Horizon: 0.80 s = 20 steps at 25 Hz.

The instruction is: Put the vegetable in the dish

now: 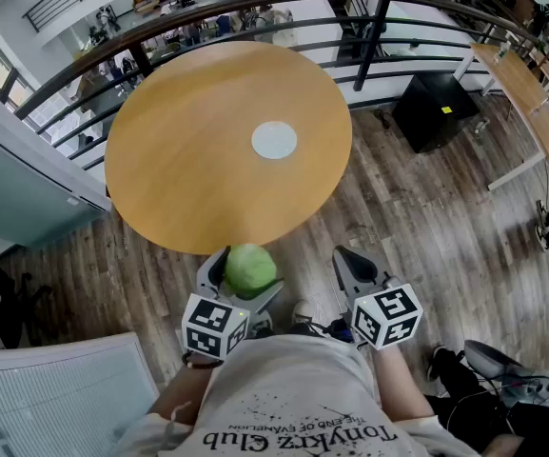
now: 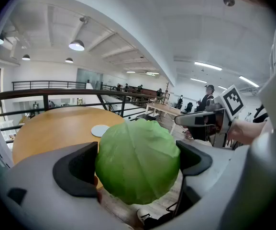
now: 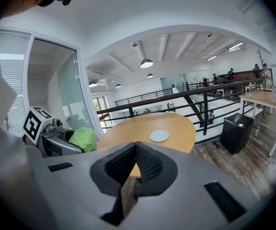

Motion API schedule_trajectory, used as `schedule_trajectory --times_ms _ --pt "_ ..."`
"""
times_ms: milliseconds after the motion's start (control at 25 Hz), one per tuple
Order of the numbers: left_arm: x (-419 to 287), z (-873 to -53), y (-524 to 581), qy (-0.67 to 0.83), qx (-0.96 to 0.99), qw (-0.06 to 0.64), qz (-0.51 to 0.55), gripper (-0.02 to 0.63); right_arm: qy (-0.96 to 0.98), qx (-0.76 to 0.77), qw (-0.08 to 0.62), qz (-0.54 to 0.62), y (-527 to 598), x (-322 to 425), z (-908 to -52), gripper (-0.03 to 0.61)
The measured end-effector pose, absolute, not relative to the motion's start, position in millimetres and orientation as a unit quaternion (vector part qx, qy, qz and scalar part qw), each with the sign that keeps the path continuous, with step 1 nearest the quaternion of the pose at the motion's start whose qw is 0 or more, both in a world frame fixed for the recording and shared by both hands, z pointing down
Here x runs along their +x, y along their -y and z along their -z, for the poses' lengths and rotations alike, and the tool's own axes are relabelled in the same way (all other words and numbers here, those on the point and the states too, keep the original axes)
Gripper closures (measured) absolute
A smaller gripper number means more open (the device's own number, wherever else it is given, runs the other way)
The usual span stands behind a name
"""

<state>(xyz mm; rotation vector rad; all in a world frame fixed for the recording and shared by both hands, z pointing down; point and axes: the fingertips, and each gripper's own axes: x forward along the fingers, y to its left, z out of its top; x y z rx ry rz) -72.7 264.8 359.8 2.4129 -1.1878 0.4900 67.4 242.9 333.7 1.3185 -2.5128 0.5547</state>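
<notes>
A round green cabbage (image 1: 249, 269) sits between the jaws of my left gripper (image 1: 245, 260), which is shut on it just short of the table's near edge. In the left gripper view the cabbage (image 2: 138, 161) fills the gap between both dark pads. A small pale round dish (image 1: 274, 140) lies near the middle of the round wooden table (image 1: 179, 179); the same dish (image 3: 159, 136) shows in the right gripper view. My right gripper (image 1: 350, 260) hangs beside the left one, off the table. Its jaws (image 3: 136, 164) are shut with nothing between them.
A dark metal railing (image 1: 255, 8) curves behind the table, with a lower floor beyond it. A black cabinet (image 1: 436, 110) stands on the wood floor at the right, and a long desk (image 1: 526, 93) lies farther right. A white slatted panel (image 1: 55, 398) is at my lower left.
</notes>
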Motion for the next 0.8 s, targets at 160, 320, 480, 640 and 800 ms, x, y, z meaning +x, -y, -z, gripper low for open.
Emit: schedule_trajectory --times_ms 160,320,480,640,800 --pt "-77 -356 -262 0.424 0.866 0.2 -0.173 0.117 0.86 0.456 0.129 -0.189 -242 66 -332 0.555" --pt "-81 -356 -265 0.421 0.868 0.198 -0.172 0.117 0.86 0.458 0.13 -0.185 -245 63 -331 0.555" --pt "-86 -354 -267 0.417 0.871 0.196 -0.172 0.117 0.86 0.459 0.132 -0.181 -248 57 -329 0.555" --pt "-94 -354 -270 0.414 0.872 0.198 -0.17 0.117 0.857 0.464 0.137 -0.179 -251 52 -328 0.555" --pt "-106 -358 -273 0.411 0.874 0.201 -0.166 0.117 0.849 0.477 0.138 -0.179 -253 44 -329 0.555"
